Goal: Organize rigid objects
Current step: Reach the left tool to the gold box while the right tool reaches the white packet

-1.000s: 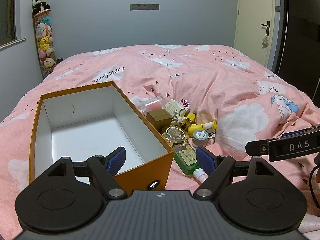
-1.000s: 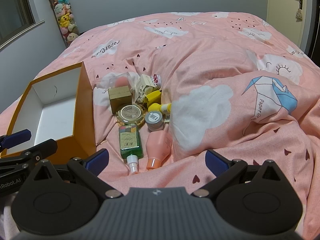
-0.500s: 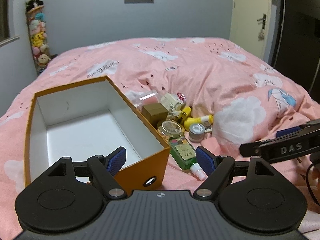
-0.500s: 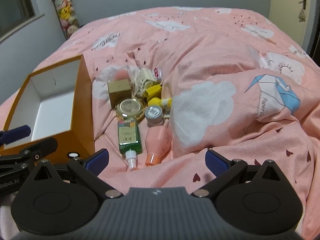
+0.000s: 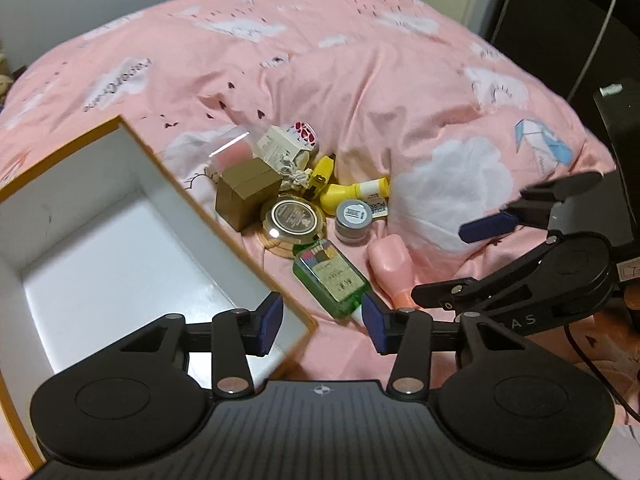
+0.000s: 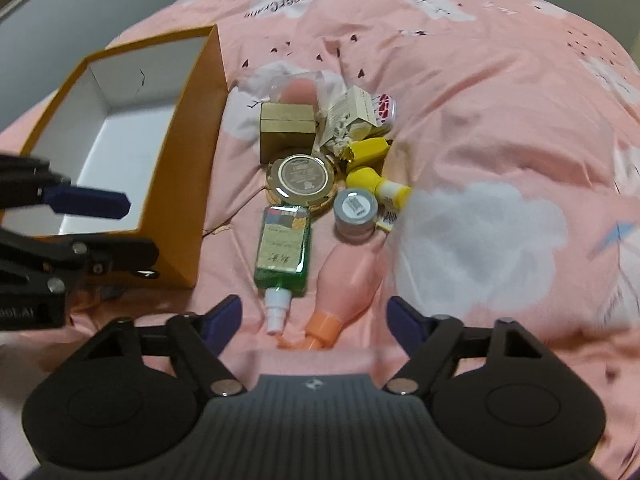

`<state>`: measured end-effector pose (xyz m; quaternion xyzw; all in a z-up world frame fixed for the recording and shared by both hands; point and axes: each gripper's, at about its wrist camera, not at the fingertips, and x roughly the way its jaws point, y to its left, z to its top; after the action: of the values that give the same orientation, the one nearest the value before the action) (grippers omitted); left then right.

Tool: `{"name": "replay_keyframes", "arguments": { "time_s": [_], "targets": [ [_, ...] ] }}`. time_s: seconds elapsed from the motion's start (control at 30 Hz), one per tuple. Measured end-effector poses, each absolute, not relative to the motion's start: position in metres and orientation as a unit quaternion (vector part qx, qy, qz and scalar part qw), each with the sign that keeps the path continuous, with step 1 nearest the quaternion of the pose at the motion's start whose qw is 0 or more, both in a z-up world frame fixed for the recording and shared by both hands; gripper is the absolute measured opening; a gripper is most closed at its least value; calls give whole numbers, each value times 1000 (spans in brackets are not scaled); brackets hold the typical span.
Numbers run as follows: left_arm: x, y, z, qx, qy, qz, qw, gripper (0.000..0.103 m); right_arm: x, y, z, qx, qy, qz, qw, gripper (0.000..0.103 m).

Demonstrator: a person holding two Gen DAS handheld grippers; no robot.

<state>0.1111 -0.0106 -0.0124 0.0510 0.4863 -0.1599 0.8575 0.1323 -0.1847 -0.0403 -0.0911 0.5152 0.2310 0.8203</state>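
Rigid objects lie in one cluster on the pink bed [image 6: 500, 92], beside one empty orange box [image 6: 182, 184]: one green bottle [image 6: 283, 248], one pink bottle [image 6: 350, 276], one gold compact [image 6: 301, 178], one brown carton [image 6: 286, 130], one grey-lidded jar [image 6: 355, 214] and two yellow containers, with a few more behind. The right hand-held gripper [image 6: 316, 314] hangs just short of the two bottles' caps, its jaws have just been closing yet stand apart, gripping nothing. The left hand-held gripper [image 5: 322, 322] straddles the box's near corner, jaws also just narrowed, pads clear of the cardboard.
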Motion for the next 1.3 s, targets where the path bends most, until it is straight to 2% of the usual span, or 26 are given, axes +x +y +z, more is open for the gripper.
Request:
{"name": "replay_keyframes", "arguments": {
  "time_s": [0.1, 0.17, 0.27, 0.47, 0.6, 0.8, 1.03, 1.2, 1.3],
  "targets": [
    [136, -13, -13, 81, 491, -159, 853, 51, 151, -177, -45, -106, 520, 248, 810, 66],
    [153, -13, -12, 95, 488, -164, 852, 44, 162, -171, -49, -117, 523, 257, 804, 58],
    [180, -11, -16, 99, 498, -171, 845, 39, 182, -163, -56, -124, 530, 270, 794, 55],
    [226, -15, -26, 149, 497, -185, 834, 39, 221, -150, -63, -120, 528, 302, 784, 45],
    [258, -18, -43, 192, 516, -206, 809, 45, 253, -145, -71, -121, 531, 306, 781, 41],
    [288, -22, -63, 246, 531, -236, 776, 67, 302, -130, -81, -151, 535, 313, 770, 41],
    [306, -27, -85, 266, 570, -254, 735, 67, 351, -118, -102, -142, 557, 303, 760, 41],
    [314, -30, -96, 265, 589, -259, 718, 67, 368, -111, -113, -129, 574, 296, 753, 52],
    [319, -32, -103, 263, 595, -257, 715, 67, 375, -108, -117, -126, 580, 296, 748, 54]
  ]
}}
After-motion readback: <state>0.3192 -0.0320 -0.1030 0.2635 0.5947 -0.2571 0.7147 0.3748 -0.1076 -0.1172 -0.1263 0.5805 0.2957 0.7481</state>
